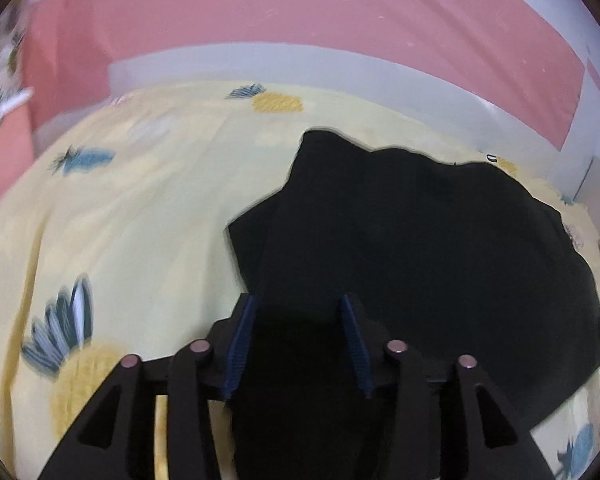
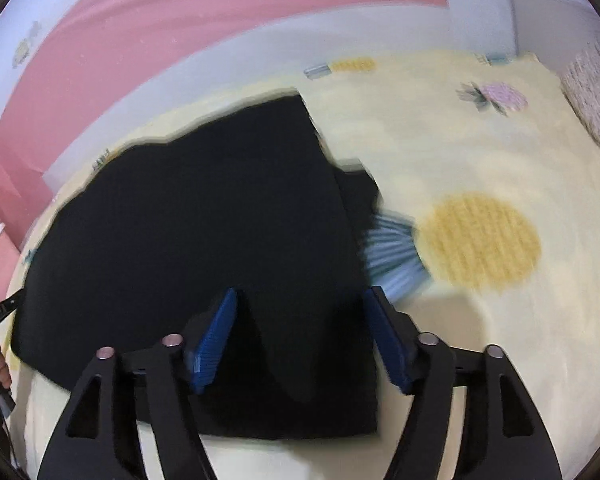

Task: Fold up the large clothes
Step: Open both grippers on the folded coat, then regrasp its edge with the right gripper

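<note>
Garment: black garment [image 1: 420,248] lies on the yellow pineapple-print sheet [image 1: 140,220], partly folded, edges uneven at the far side.
Near edge: straight hem close under the right gripper [image 2: 302,300].
Open room: bare sheet left of the garment in the left view, right of it in the right view.
Far bound: pink and white wall [image 1: 300,12].
Left gripper [image 1: 298,304]: angled down over the cloth, jaws parted, pads off the fabric.
Right gripper: angled down, jaws spread wide, released; a raised fold stands between them.

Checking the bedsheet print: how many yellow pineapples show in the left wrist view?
2 clearly: one pineapple at the far edge, one pineapple near left. More may hide under the black garment.
</note>
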The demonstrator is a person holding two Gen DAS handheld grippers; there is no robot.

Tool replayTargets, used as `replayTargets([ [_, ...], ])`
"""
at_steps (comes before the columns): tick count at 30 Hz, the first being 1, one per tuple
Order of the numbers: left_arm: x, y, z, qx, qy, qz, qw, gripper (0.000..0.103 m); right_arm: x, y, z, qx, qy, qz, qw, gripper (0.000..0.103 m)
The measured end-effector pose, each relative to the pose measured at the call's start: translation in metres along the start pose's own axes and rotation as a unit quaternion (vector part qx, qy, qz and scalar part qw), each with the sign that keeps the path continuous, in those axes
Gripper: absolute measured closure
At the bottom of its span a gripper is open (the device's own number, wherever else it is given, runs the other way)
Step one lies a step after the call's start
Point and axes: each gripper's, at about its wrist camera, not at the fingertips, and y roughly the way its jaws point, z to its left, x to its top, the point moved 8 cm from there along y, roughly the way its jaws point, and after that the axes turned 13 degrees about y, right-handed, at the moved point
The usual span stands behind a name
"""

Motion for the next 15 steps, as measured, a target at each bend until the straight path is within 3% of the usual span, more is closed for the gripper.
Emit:
replayTargets([
  [5, -0.047, -0.013, 0.017, -0.049, -0.082, 0.01, 0.9954, 0.025, -0.028, 0.005, -0.031, 0.081, 0.115, 0.05, 0.989, 0.024],
  [10, -0.055, 0.005, 0.017, -0.101, -0.154, 0.025, 0.9825, 0.02, -0.024, 0.015, -0.018, 0.102, 0.119, 0.059, 0.986, 0.022],
  [15, -0.04, 0.025, -0.006, -0.115, -0.149, 0.023, 0.9819, 0.022, -0.011, 0.042, -0.005, 0.126, 0.139, 0.07, 0.98, 0.022],
])
